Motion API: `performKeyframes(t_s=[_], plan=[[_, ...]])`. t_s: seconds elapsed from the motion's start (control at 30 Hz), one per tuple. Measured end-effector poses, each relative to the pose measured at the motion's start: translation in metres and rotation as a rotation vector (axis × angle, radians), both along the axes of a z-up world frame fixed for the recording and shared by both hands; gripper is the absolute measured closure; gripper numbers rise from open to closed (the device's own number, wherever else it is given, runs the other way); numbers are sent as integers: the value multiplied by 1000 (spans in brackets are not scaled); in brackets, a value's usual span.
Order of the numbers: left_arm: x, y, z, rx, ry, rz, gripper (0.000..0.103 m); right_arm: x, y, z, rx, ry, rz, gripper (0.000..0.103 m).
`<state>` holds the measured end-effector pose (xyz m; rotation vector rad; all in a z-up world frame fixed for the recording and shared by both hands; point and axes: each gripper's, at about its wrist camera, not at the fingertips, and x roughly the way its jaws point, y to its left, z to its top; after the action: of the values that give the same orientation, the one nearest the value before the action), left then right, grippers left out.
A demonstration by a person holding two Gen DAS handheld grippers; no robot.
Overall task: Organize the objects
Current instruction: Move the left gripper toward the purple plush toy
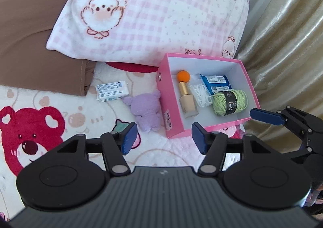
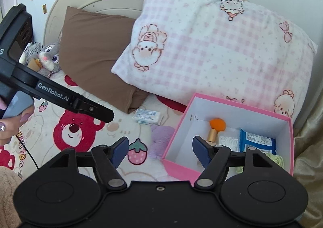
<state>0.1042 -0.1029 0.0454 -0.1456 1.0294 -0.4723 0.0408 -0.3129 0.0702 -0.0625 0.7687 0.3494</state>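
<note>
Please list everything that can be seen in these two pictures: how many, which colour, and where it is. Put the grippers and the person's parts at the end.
box: one, pink outside, white inside, open, on the bed below the checked pillow
makeup brush: one, gold with orange tip, lying in the box
yarn ball: one, light green, in the box
wipes pack: one, blue, in the box
hair ties: a small heap, white, in the box
plush toy: one, lilac, beside the box
tissue pack: one, white, on the blanket
checked pillow: one, pink and white
brown pillow: one
rabbit plush: one, grey, by the headboard
blanket: one, white with red bears
curtain: gold
left gripper: open, empty
right gripper: open, empty
hand: one, holding the left gripper
</note>
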Motion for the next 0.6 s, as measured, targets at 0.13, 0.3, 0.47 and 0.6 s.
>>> performKeyframes(t_s=[0.13, 0.3, 0.47, 0.6], plan=[[-6, 20, -11, -5, -1, 21, 39, -8, 24, -8, -11, 2, 51, 19], [-7, 39, -36, -35, 2, 55, 30, -3, 45, -33, 18, 78, 73, 14], [4, 49, -69, -73, 46, 72, 30, 2, 64, -60, -6, 75, 52, 14], [16, 46, -93, -33, 62, 64, 30, 7, 83, -79, -74, 5, 32, 14]])
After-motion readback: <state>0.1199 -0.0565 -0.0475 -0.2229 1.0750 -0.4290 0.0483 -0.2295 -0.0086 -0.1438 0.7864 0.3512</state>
